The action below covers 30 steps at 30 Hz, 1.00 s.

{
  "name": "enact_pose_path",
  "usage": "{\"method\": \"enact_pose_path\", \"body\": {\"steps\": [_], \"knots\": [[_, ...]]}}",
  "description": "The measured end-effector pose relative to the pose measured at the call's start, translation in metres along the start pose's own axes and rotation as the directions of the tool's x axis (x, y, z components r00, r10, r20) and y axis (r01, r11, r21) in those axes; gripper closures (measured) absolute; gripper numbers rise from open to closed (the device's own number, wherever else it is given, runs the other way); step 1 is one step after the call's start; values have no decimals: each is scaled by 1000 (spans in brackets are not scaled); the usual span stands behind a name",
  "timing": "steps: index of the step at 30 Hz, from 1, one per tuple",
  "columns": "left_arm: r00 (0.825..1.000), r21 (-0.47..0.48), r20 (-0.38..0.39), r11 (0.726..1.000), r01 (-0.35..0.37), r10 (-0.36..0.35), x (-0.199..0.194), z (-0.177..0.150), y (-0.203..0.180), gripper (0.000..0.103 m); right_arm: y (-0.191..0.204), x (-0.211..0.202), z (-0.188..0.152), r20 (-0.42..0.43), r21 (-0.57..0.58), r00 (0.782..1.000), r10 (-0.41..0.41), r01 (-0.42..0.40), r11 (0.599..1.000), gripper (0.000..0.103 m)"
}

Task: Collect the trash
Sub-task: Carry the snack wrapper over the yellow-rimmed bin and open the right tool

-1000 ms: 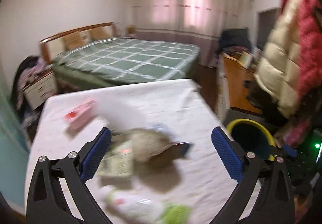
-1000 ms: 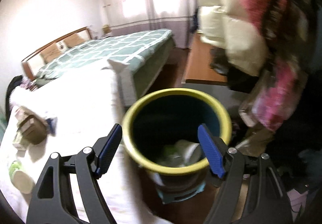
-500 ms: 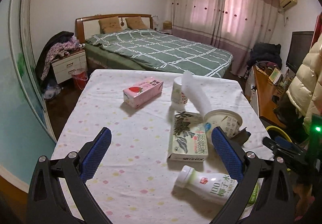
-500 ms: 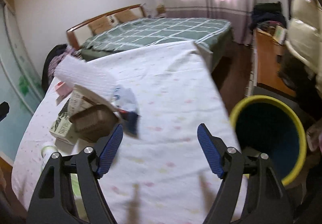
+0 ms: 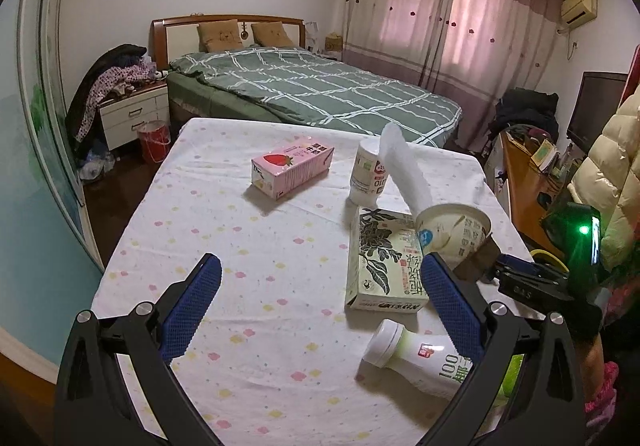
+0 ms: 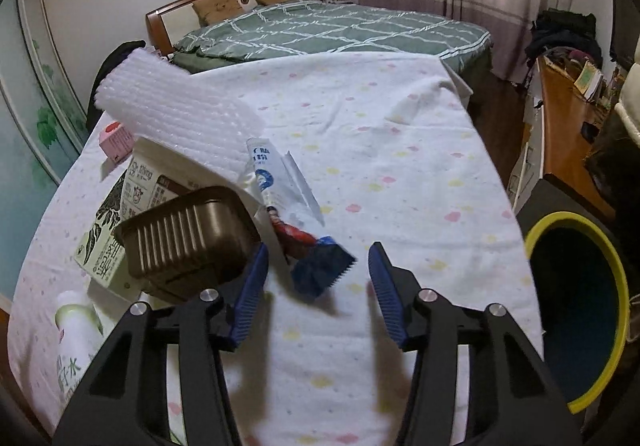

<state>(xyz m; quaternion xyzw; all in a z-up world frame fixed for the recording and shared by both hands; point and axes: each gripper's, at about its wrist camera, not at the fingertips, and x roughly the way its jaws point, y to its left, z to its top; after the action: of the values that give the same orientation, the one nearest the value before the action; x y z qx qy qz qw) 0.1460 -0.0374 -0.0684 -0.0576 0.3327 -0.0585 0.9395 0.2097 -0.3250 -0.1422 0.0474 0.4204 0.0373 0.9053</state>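
Right gripper (image 6: pixel 316 286) hovered, fingers apart, around the blue-ended foil wrapper (image 6: pixel 298 230) (brown ribbed plastic tray (image 6: pixel 188 238) just left); left gripper (image 5: pixel 320 306) gaped wide

Bed (image 5: pixel 316 93): we see a green checked cover and two brown pillows (image 5: pixel 219 35) against a wooden headboard.
Curtains (image 5: pixel 448 17): pink, drawn, glowing with daylight.
Nightstand (image 5: pixel 134 117): white, with clothes piled on top; a red bucket (image 5: pixel 153 135) stands just beside it.
Air conditioner (image 5: pixel 578 3): high on the wall.
Counter (image 5: pixel 224 230): we see a white cloth with pastel flower spots.
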Motion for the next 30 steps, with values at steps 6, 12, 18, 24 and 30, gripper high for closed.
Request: {"method": "enact_pose_path", "body": {"steps": [6, 12, 18, 24, 30], "knots": [[1000, 5, -14, 1000, 7, -7, 5, -6, -4, 5, 2, 8, 1, -15, 1, 1000, 13, -13, 1000, 84], [1000, 14, -25, 1000, 13, -13, 6, -8, -9, 5, -6, -4, -5, -2, 24, 1000, 22, -22, 999, 84], [999, 29, -28, 999, 24, -23, 8, -7, -15, 5, -22, -27, -14, 45, 71, 999, -2, -1, 997, 84], [998, 50, -40, 998, 43, -41, 9, -10, -26, 5, -44, -44, -30, 82, 138, 994, -70, 58, 989, 84], [996, 81, -58, 994, 67, -62, 11, -15, -41, 5, -77, -62, -44, 102, 220, 985, -142, 117, 968, 84]]}}
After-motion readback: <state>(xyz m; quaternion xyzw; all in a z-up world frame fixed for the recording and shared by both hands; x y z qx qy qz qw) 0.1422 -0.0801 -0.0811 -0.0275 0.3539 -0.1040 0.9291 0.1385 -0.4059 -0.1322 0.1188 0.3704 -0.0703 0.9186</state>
